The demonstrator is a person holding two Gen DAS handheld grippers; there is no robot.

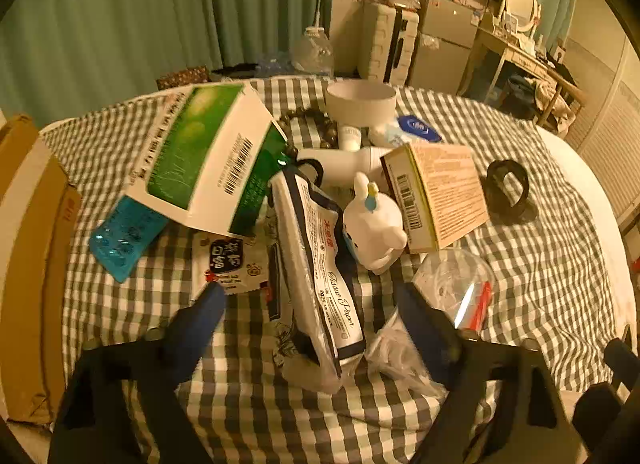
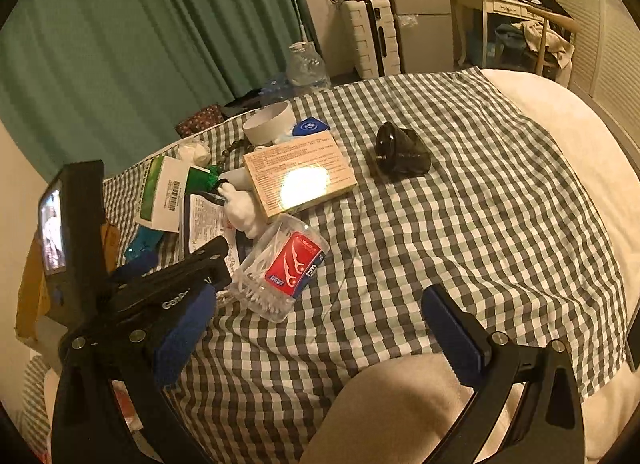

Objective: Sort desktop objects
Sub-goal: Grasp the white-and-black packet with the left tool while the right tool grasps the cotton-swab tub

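Left gripper [image 1: 308,296]: spread wide, a white plastic tissue-paper packet [image 1: 320,276] recorded between its fingers, unpinched. Right gripper [image 2: 320,320]: spread fully, empty; a clear plastic floss-pick box [image 2: 280,268] noted just ahead-left.

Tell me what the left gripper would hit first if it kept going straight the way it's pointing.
Most likely the tissue paper pack, lying between the open fingers of the left gripper on the checked cloth; depth is uncertain.
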